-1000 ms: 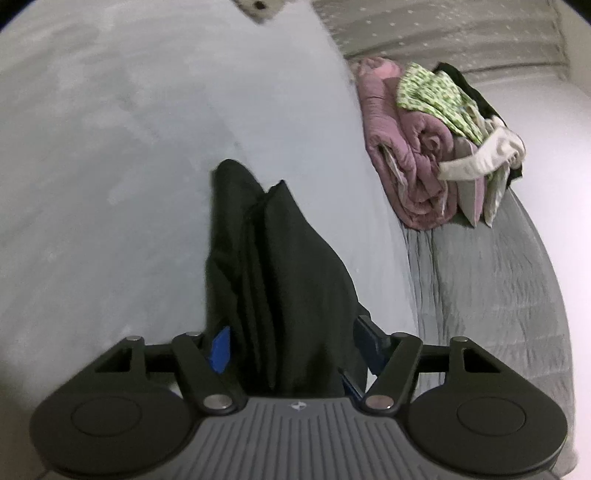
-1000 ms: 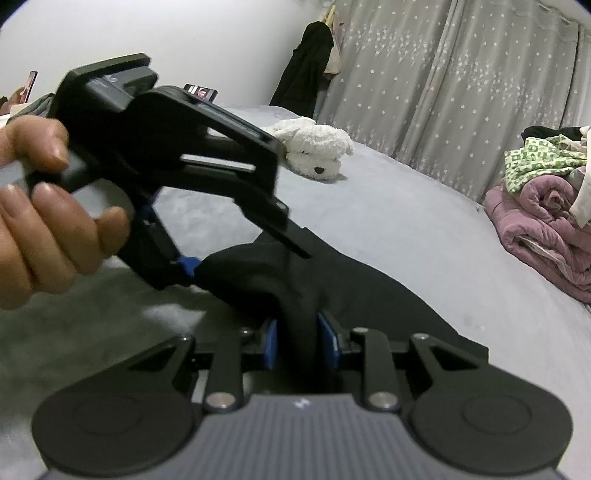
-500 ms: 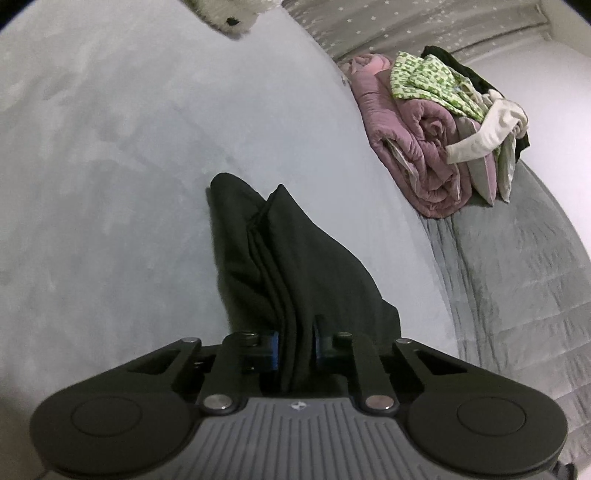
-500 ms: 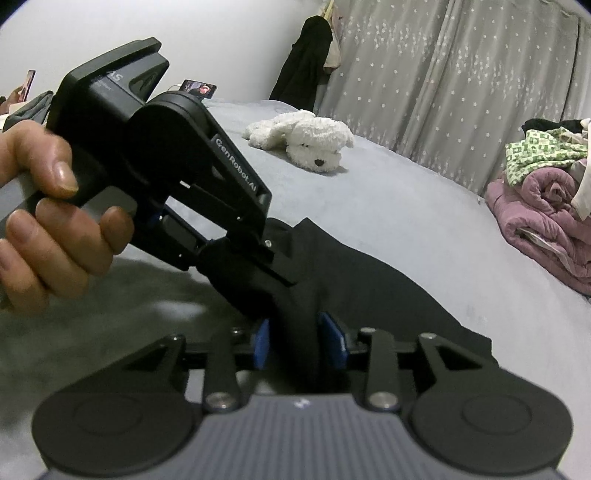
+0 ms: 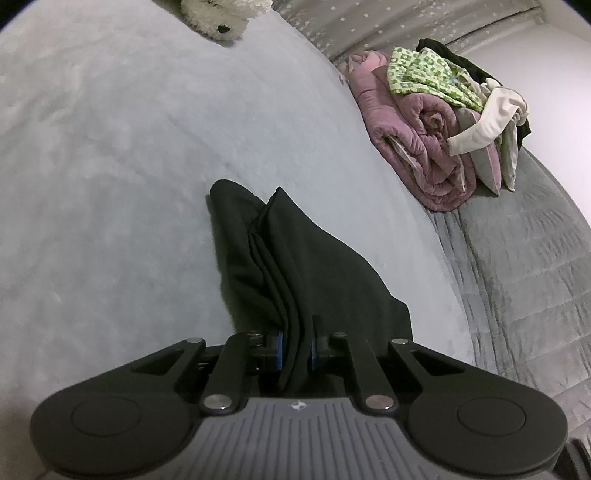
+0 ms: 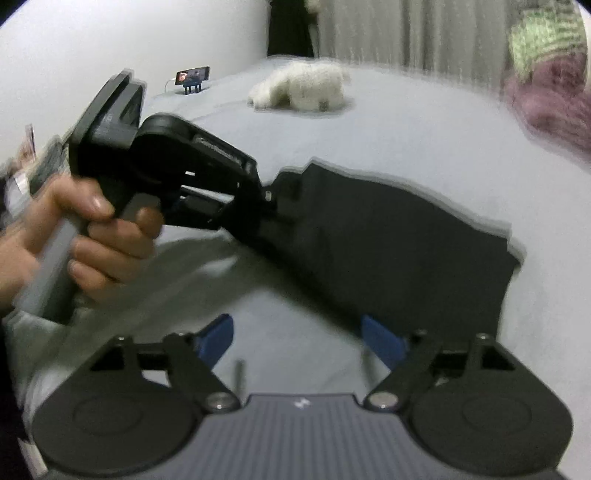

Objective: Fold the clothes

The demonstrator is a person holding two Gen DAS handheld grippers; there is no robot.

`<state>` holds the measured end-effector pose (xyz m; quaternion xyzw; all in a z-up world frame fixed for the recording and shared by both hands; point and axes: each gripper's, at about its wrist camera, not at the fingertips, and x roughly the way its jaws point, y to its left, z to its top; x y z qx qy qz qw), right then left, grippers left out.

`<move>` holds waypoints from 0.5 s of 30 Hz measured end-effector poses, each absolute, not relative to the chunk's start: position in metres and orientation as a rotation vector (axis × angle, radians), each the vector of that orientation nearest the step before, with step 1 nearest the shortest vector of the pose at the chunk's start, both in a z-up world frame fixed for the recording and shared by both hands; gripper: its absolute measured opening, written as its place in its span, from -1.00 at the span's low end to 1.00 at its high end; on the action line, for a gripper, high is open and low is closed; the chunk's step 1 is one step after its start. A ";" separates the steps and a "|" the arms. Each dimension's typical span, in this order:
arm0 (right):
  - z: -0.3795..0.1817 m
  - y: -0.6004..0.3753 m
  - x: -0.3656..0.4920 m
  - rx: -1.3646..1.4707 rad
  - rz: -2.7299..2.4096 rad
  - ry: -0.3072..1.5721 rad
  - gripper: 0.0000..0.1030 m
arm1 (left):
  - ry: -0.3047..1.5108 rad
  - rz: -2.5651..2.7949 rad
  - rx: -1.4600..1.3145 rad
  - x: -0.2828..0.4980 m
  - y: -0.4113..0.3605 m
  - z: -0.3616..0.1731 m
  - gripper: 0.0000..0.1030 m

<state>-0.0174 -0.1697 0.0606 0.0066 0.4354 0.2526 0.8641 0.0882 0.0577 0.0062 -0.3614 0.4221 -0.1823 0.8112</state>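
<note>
Left tool is clamping the black garment, whose long axis is running straight ahead of it across the bed. Right tool is opening, empty, with the garment lying ahead-right of it.

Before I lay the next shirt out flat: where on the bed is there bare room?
The wide bare stretch of the bed lies between the black garment, held by the left gripper, and the plush toy. Crowded: the far edge, where the purple blanket carries a clothes heap.
</note>
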 end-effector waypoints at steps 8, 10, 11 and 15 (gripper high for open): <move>0.038 -0.226 0.009 0.466 0.476 1.037 0.55 | 0.899 -0.387 -0.751 0.086 0.056 0.007 -0.80; 0.037 -0.231 0.010 0.491 0.457 1.028 0.55 | 0.900 -0.385 -0.753 0.086 0.057 0.007 -0.80; 0.037 -0.232 0.010 0.492 0.450 1.022 0.55 | 0.901 -0.385 -0.755 0.086 0.057 0.007 -0.80; 0.035 -0.239 0.014 0.546 0.409 0.998 0.53 | 0.902 -0.384 -0.757 0.085 0.057 0.007 -0.80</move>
